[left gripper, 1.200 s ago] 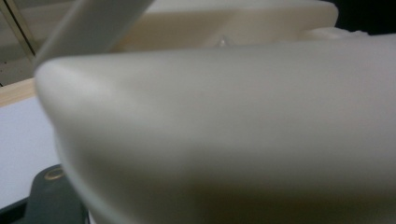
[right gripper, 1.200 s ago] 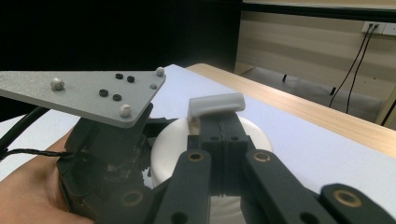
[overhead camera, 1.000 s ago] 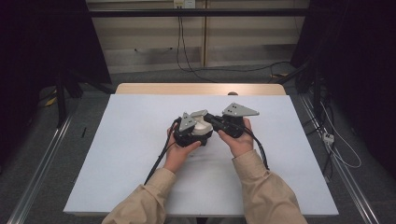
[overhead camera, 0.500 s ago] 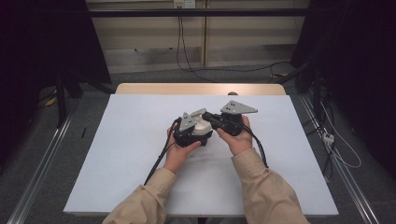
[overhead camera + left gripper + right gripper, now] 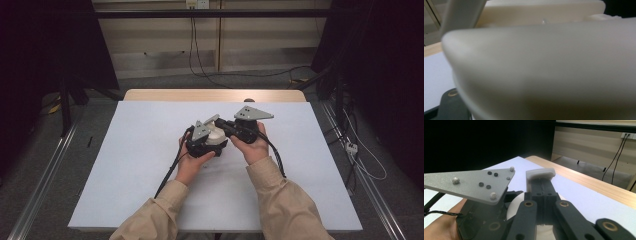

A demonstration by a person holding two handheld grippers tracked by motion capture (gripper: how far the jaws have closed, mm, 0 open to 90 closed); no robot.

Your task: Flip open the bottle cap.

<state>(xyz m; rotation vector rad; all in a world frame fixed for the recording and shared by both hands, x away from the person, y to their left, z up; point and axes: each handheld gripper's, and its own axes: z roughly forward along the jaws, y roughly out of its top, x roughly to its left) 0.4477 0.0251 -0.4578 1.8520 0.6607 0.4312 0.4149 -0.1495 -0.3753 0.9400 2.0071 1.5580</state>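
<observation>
White rounded object [image 5: 216, 135] sits mid-table between the two grippers, just in front of the person's hands; shape too hidden to tell a long axis or which way it points. In the left gripper view the same cream-white object [image 5: 544, 70] is blurred and pressed right up to the lens, a pale part of it running across the top. Left gripper [image 5: 207, 141] tilted, grey plate up, held in the left hand [image 5: 190, 162] on the white table [image 5: 125, 170]; its jaws are hidden by the object, reckoned closed together, and whether they clamp the object can't be told. Right gripper [image 5: 227, 126] points leftward toward the left one, nearly touching it, held in the right hand [image 5: 254, 147]. In the right gripper view the right gripper [image 5: 541, 182] has black jaws pressed together, white tip cap on top, nothing visibly between them; the left gripper's grey three-cornered plate [image 5: 471, 182] is just beside. Cables [image 5: 167, 172] trail back along both sleeves. Wooden table edge [image 5: 215, 95] beyond, floor rails at the sides, wall cables behind.
</observation>
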